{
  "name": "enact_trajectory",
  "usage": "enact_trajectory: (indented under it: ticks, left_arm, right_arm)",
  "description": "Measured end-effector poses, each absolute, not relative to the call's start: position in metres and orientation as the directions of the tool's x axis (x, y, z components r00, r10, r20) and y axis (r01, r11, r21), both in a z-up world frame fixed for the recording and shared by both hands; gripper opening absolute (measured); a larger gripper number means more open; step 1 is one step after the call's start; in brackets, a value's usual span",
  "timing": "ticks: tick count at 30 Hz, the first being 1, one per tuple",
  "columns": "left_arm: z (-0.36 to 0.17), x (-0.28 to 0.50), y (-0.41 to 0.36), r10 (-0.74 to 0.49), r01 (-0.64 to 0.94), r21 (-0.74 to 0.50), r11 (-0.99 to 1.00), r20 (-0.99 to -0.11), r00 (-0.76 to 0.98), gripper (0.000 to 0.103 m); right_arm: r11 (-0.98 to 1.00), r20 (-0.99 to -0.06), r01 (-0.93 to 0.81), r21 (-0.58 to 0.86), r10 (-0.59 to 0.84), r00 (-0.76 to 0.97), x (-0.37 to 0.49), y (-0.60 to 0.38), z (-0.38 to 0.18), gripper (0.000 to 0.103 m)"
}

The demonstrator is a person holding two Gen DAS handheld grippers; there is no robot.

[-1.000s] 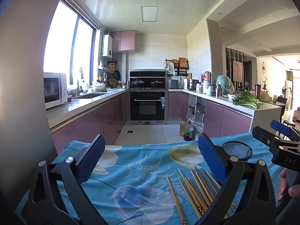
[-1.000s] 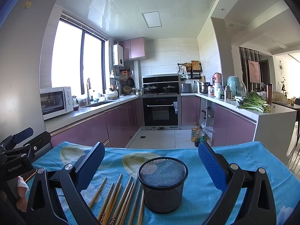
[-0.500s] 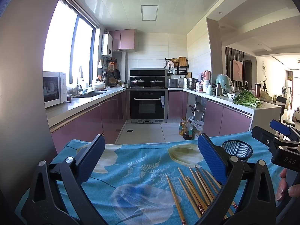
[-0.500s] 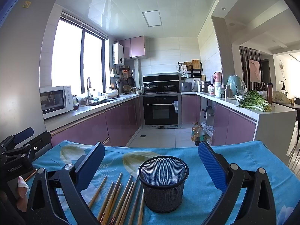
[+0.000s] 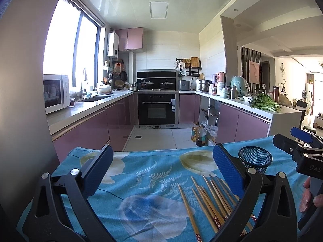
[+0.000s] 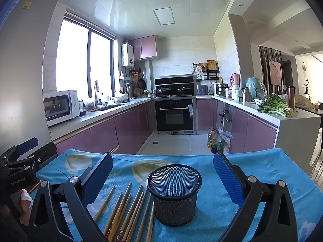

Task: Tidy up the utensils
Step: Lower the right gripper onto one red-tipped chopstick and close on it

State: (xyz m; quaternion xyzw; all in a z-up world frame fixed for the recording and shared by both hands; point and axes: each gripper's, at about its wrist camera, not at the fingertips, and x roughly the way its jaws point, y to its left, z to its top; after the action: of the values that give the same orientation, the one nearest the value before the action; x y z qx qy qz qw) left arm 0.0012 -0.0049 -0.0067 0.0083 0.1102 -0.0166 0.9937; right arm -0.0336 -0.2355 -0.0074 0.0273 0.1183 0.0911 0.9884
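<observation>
Over the last second almost nothing changed. Both grippers held nearly the same pose as in the earlier frames; only a slight drift of the views showed.

Left gripper: jaws spread wide, nothing between them, hovering above the cloth. Right gripper: also spread wide and empty, framing the cup.

The chopsticks lay loose in a fanned bunch on the cloth, toward its near edge, all flat, none lifted. In the right view they sat just left of the cup, the nearest ones at or touching its base. The cup stood upright and looked empty through the mesh.

My reading: no chopstick had been moved, so the sorting had not started. I judged the left gripper best placed to take the first one, while the right could steady the cup.
</observation>
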Motion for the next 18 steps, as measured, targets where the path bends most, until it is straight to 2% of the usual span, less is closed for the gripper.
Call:
enact_trajectory:
  ticks: [5,7,10,12,14,15,18]
  left_arm:
    - [-0.02,0.015,-0.009,-0.064,0.079,0.038,0.996,-0.308,0.949,0.098]
    - [-0.029,0.023,-0.009,-0.085,0.107,0.039,0.994,-0.364,0.928,0.098]
    - [-0.044,0.038,-0.009,-0.106,0.136,0.038,0.99,-0.44,0.892,0.098]
    - [-0.054,0.044,-0.011,-0.116,0.157,0.047,0.986,-0.481,0.869,0.097]
    - [-0.065,0.053,-0.014,-0.142,0.186,0.031,0.982,-0.531,0.835,0.092]
    - [-0.07,0.057,-0.014,-0.168,0.208,0.009,0.978,-0.557,0.813,0.088]
    - [-0.085,0.067,-0.019,-0.186,0.236,0.003,0.972,-0.606,0.774,0.077]
  right_arm:
    - [0.971,-0.335,-0.227,0.071,0.238,0.912,-0.029,-0.239,-0.019,0.097]
    - [0.969,-0.392,-0.243,0.056,0.245,0.887,-0.026,-0.238,-0.027,0.09]
    - [0.962,-0.484,-0.268,0.055,0.26,0.835,-0.021,-0.235,-0.042,0.079]
    - [0.957,-0.553,-0.281,0.071,0.272,0.788,-0.015,-0.233,-0.054,0.067]
    - [0.956,-0.614,-0.286,0.072,0.268,0.742,-0.007,-0.229,-0.067,0.058]
    - [0.955,-0.641,-0.288,0.071,0.265,0.72,-0.004,-0.225,-0.074,0.051]
    - [0.951,-0.688,-0.296,0.09,0.274,0.672,0.004,-0.219,-0.088,0.037]
